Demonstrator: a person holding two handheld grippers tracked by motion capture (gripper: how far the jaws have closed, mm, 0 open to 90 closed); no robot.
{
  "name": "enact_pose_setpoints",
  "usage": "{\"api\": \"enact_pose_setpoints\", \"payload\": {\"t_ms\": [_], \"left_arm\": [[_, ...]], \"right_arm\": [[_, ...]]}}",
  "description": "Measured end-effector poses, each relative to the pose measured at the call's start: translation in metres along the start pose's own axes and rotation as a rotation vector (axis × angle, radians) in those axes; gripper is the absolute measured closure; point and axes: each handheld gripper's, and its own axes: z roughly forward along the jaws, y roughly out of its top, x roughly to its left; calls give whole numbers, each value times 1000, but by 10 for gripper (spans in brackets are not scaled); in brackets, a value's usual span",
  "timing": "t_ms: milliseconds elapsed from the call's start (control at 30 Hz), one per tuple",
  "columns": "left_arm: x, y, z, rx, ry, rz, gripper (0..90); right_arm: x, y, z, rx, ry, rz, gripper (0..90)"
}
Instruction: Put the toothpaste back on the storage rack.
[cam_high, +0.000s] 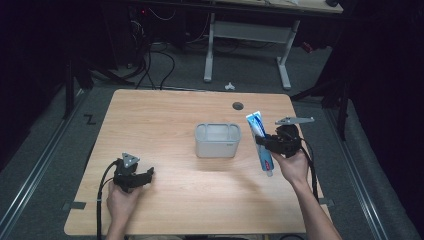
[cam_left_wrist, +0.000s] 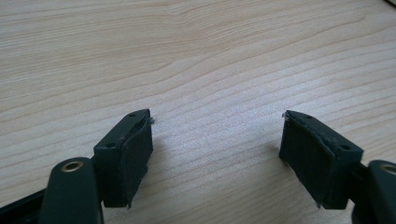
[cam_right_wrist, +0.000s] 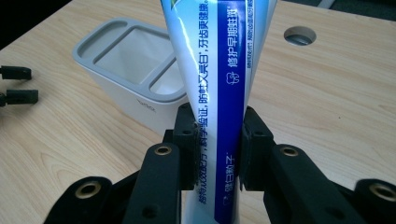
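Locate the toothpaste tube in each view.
High view: toothpaste tube right of centre, clamped in the right gripper, right of the grey holder.
Left gripper view: not in it; bare table.
Right gripper view: centre, rising between the jaws.
Shared landmark: grey holder, upper left in the right gripper view.

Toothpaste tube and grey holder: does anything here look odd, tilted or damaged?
Nothing looks damaged or spilled. The toothpaste tube is clamped mid-body in the right tongs, its cap end low, beside the grey holder, which stands upright. The left tongs are open over the table.
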Motion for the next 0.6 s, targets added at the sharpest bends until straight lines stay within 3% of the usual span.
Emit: {"api": "enact_pose_setpoints", "payload": {"t_ms": [600], "left_arm": [[0, 0, 0, 0, 0, 0, 257]], "right_arm": [[7, 16, -2, -49, 11, -24, 734]]}}
